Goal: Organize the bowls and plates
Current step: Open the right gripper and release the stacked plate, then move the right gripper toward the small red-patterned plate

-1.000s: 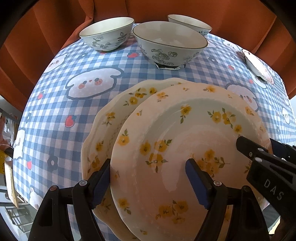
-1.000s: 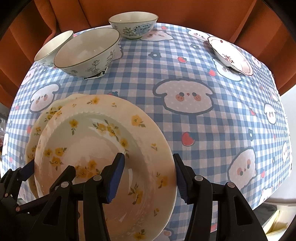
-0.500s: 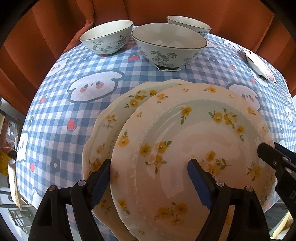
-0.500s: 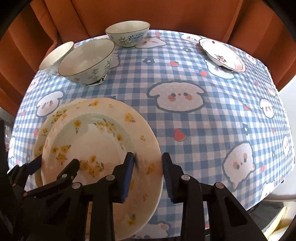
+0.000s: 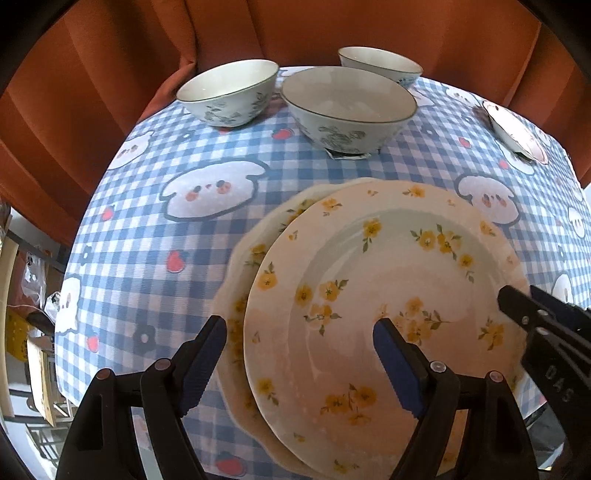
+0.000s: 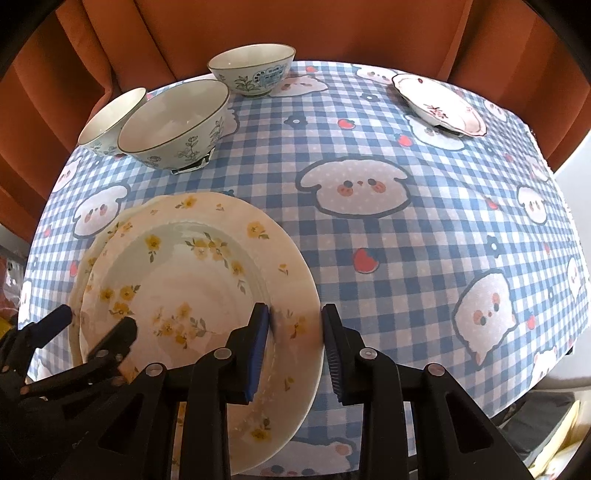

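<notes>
A cream plate with yellow flowers [image 5: 384,295] [image 6: 192,280] lies off-centre on a second matching plate [image 5: 243,266] [image 6: 110,225] near the table's front edge. My left gripper [image 5: 299,354] is open, its fingers straddling the left rims of both plates. My right gripper [image 6: 295,343] has its jaws narrowed around the top plate's right rim; the left pad [image 6: 258,347] touches the plate, the right pad stands at its edge. Three floral bowls [image 5: 347,107] [image 5: 229,92] [image 5: 380,66] stand at the back. A small pink-rimmed plate [image 6: 439,105] sits at the back right.
The table wears a blue checked cloth with cartoon dogs [image 6: 354,184]. Orange curtains [image 6: 332,33] hang close behind it. Clutter shows past the table's left edge [image 5: 33,332].
My right gripper's jaws have narrowed onto the top plate's right rim. Both cameras have pulled back and risen a little; the plates have not visibly shifted.
</notes>
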Motion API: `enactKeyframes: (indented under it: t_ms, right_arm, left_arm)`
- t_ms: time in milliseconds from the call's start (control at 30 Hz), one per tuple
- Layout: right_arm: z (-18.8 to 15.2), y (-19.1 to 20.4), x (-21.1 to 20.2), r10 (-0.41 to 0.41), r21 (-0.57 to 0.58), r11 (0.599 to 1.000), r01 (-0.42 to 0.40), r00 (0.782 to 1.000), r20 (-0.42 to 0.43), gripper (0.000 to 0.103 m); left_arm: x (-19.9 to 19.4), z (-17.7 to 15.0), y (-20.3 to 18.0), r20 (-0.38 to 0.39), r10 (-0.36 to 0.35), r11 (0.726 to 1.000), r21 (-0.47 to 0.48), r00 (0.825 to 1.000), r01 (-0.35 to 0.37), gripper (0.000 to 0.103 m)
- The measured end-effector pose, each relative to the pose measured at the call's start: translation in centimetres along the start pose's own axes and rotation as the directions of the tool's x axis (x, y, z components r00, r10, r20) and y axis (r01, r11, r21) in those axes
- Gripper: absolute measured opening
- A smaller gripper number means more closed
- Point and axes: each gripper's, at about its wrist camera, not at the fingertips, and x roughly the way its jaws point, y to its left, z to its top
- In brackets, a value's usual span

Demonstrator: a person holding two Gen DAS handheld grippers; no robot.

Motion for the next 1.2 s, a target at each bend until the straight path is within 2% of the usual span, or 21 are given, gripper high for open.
enactKeyframes:
  t_ms: [233, 400, 533, 733, 867, 1100, 1200]
  right_arm:
    - [-0.3, 1.4, 1.0, 0.011, -0.010, 1.000, -0.011, 1.000, -0.023, 0.034]
    - [-0.4, 2.0, 1.1, -0.028, -0.029, 0.999, 0.028, 0.999, -0.019, 0.035]
    - [-0.6, 2.6, 1.2, -0.057, -0.051, 0.997, 0.056, 0.998, -0.006, 0.038]
    - [-0.7, 2.5, 0.8, -0.043, -0.034, 0.999, 0.043, 0.999, -0.015, 0.042]
    - [-0.9, 2.7, -0.5, -0.044, -0.038, 0.998, 0.044, 0.999, 0.011, 0.051]
    - [0.2, 1.1, -3.6, -0.028, 0.005, 1.000, 0.028, 0.996, 0.081, 0.073]
    - [0.8, 0.5, -4.7, -0.020, 0.009, 1.000, 0.019, 0.993, 0.114, 0.077]
  left_arm:
    - [0.2, -0.6, 1.0, -0.015, 0.004, 1.000, -0.015, 1.000, -0.004, 0.083]
    - [0.4, -0.8, 1.5, -0.026, -0.001, 1.000, -0.022, 1.000, 0.001, 0.083]
    - [0.3, -1.0, 1.1, -0.025, -0.013, 1.000, -0.002, 1.000, 0.013, 0.083]
    - [-0.6, -0.8, 0.5, -0.005, -0.032, 0.999, 0.032, 0.999, 0.033, 0.083]
    - [-1.4, -0.4, 0.7, 0.009, -0.040, 0.999, 0.028, 0.999, 0.040, 0.083]
    - [-3.2, 0.6, 0.0, 0.052, -0.056, 0.998, 0.043, 0.997, 0.054, 0.083]
    - [-4.1, 1.2, -1.1, 0.081, -0.071, 0.997, 0.046, 0.994, 0.068, 0.084]
